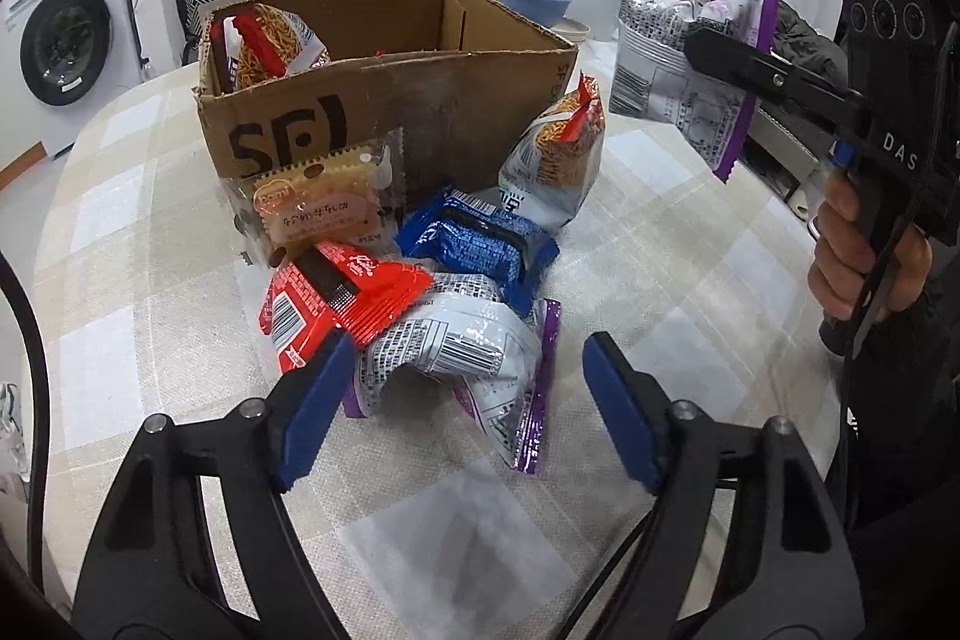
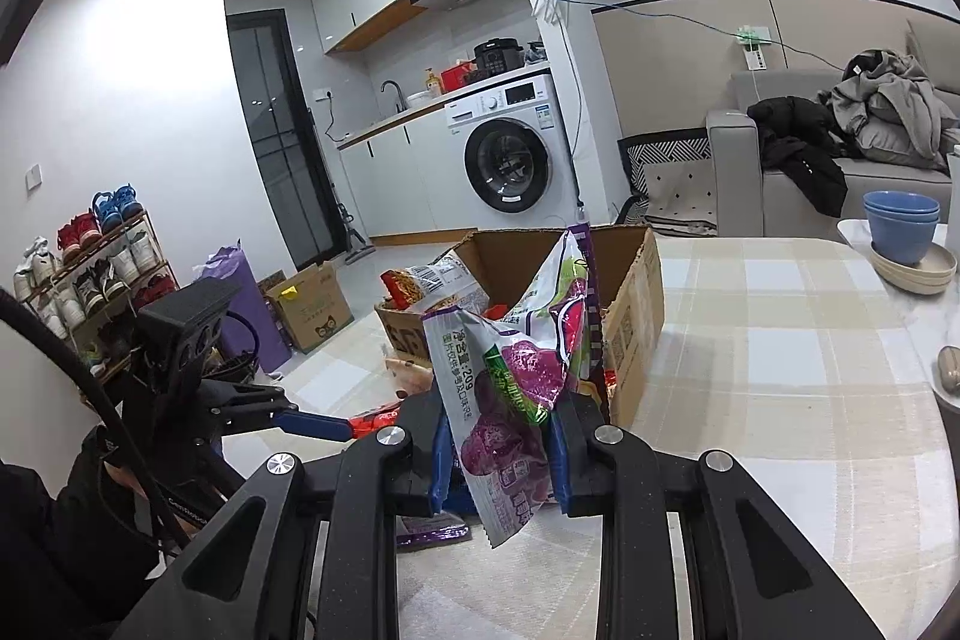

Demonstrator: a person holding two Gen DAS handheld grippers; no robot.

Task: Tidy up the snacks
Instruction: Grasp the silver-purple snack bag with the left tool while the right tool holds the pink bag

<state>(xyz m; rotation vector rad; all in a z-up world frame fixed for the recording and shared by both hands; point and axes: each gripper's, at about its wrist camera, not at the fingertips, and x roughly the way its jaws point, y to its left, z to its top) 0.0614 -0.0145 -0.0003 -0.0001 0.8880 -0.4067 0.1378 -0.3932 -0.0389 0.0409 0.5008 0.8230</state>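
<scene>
Desk (image 1: 180, 220): checked cloth on top, pretty much everything sits on it.
Cardboard box (image 1: 420, 100): open top, standing at the far end of the snack pile. 1 noodle-snack bag (image 1: 270, 46) is already inside, poking up in the left corner.
Snack pile: right in front of the box. A 2nd noodle-snack bag (image 1: 555, 160) leans on the box's right corner, a tan cracker pack (image 1: 318, 211) rests against the front wall, then a blue pack (image 1: 480, 244), a red pack (image 1: 336, 292) and a silver-purple bag (image 1: 468, 364) overlapping each other.
Right gripper (image 2: 501, 451): fingers pinching another silver-purple bag (image 2: 522, 376), held up in the air to the right of the box, clear of the desk.
Left gripper (image 1: 462, 412): fingers spread wide, nothing in them, sitting low just in front of the silver-purple bag on the desk.
</scene>
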